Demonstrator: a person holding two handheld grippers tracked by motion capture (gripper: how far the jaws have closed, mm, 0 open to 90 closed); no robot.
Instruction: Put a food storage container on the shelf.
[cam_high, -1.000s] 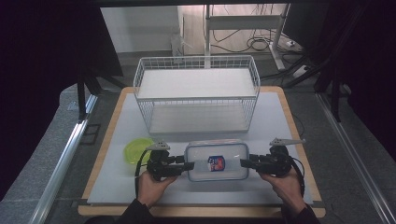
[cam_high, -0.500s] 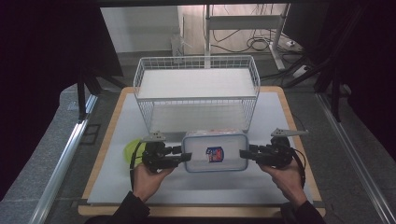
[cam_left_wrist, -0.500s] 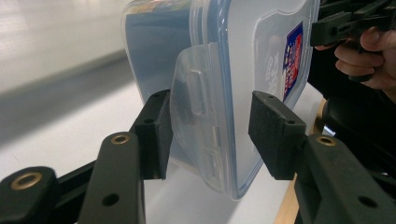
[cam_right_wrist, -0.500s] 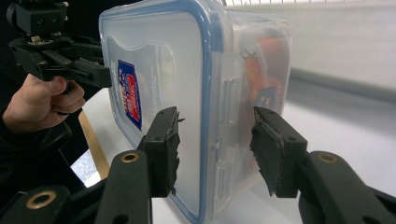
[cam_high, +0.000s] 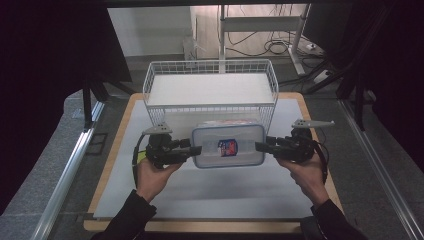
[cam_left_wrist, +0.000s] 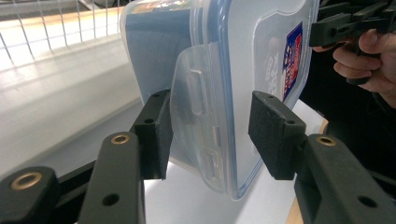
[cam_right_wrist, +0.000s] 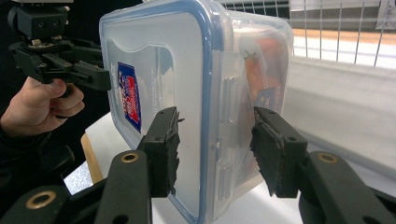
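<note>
Item: clear plastic container (cam_high: 229, 146) with blue-rimmed lid and a red-and-blue label on top; something orange-red shows through one wall in the right gripper view, though what it is cannot be made out; position: held level in the air above the white desk (cam_high: 210, 192), just in front of the wire basket (cam_high: 210, 90), between the two tongs.

Left tongs (cam_high: 196, 149): jaws part-way closed across the container's left end, one pad under the body and one on the lid, straddling the side latch flap (cam_left_wrist: 198, 116); the left gripper view leaves a sliver of space at the lid-side pad, so firm contact there is probable, not certain.

Right tongs (cam_high: 260, 146): jaws part-way closed on the opposite end, likewise spanning lid and body over the latch (cam_right_wrist: 229, 135).

Reason for hold: an end-to-end grip from both sides keeps the box flat and the lid pinned; likely a carry toward the basket's shelf.

Surround: a yellow-green object (cam_high: 142, 156) peeks out beside the left hand (cam_high: 152, 177); right hand (cam_high: 305, 172) mirrors it.
</note>
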